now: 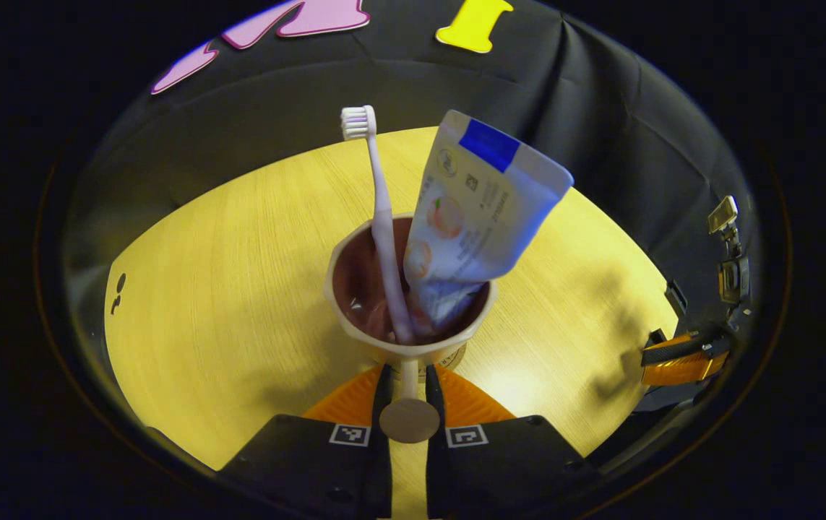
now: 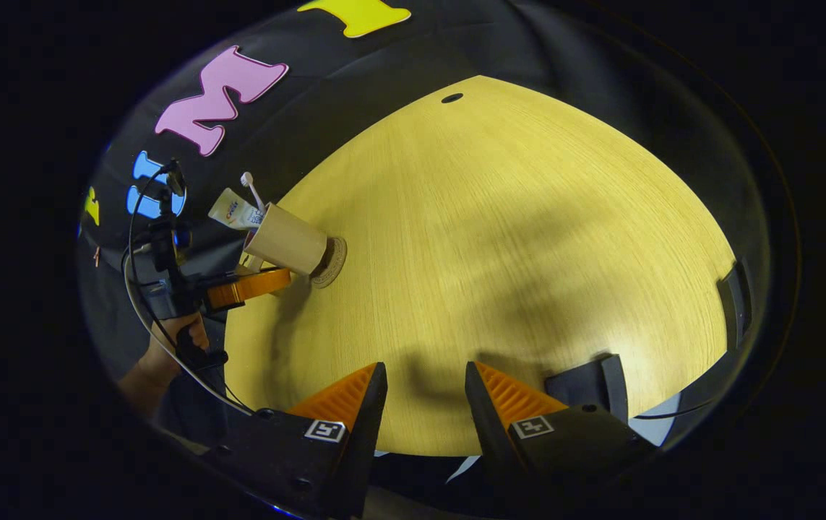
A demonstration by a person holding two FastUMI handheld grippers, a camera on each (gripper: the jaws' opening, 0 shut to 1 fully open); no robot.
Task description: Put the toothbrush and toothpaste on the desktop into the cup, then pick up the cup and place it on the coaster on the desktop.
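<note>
Left gripper view: left gripper (image 1: 408, 390) has its fingers pinched on the thin handle of the cup (image 1: 408, 303), one finger each side, w/ the handle's round end showing between them. Brush (image 1: 382, 224) stands head-up inside the cup, leaning on the near-left rim; paste (image 1: 474, 217) tube sits beside it, tilted to the right, cap end down in the cup. So both items are loaded, and the step in hand looks like the carry/placing of the cup. Counter (image 1: 239, 289) lies below; a bit of something round peeks out under the cup base, prob. the coaster, but too little shows to be sure. Right gripper view: right gripper (image 2: 423, 393) hovers low over bare counter, fingers spread apart, holding nothing, well apart from the cup. Far left, the cup appears w/ its base at the coaster (image 2: 332, 261); looks touching or just above, can't tell which, since fisheye warps that edge badly. A hand (image 2: 192, 336) holds the other gripper there. Next move, as I judge it: confirm cup sits flat and centred on coaster, then ease the fingers off the handle w/o tipping it, as the tall paste makes it top-heavy to one side. Cup's far side, the coaster's middle and the brush's lower end are hidden.
</note>
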